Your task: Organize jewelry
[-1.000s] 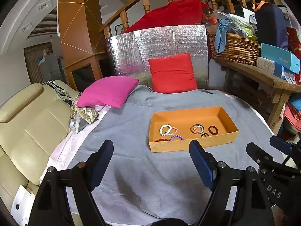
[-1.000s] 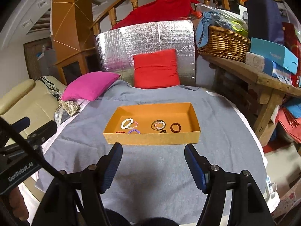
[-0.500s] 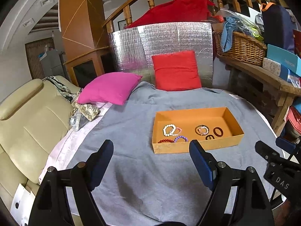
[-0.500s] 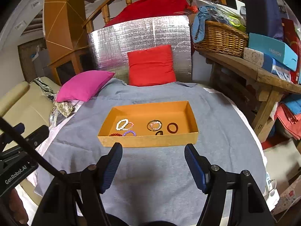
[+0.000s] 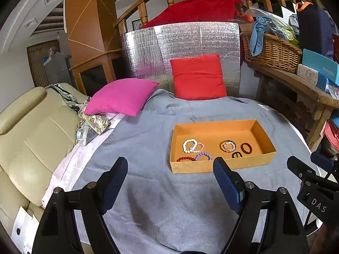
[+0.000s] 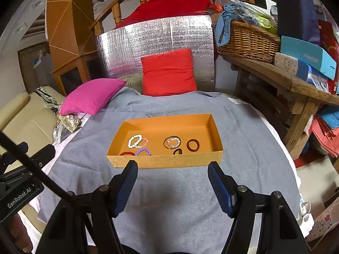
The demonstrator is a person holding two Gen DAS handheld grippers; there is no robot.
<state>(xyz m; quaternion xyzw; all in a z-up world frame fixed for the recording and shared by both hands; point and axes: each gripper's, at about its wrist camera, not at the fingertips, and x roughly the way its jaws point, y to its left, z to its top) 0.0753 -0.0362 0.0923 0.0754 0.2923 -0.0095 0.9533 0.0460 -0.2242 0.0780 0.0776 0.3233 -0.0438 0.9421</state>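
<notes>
An orange cardboard tray [image 5: 211, 124] [image 6: 165, 163] lies on the grey cloth. It holds several bracelets: a white bead one [image 5: 189, 145] [image 6: 134, 141], a pink one [image 5: 228, 146] [image 6: 173, 142], a purple one [image 5: 203, 155] [image 6: 142, 151], a dark red one [image 5: 186, 159] [image 6: 126, 153], and two dark brown rings [image 5: 246, 148] [image 6: 192, 144]. My left gripper [image 5: 170, 176] is open and empty, short of the tray and left of it. My right gripper [image 6: 172, 178] is open and empty, just before the tray's near wall.
A pink cushion [image 5: 121, 98] and a red cushion [image 5: 198, 77] lie at the back before a silver foil panel [image 5: 180, 42]. A cream sofa [image 5: 31, 135] is at the left. A wooden bench [image 6: 286, 80] with a wicker basket [image 6: 245, 40] and boxes stands at the right.
Both grippers have moved a little nearer to the tray and stayed open. The tray and the bracelets have not moved.
</notes>
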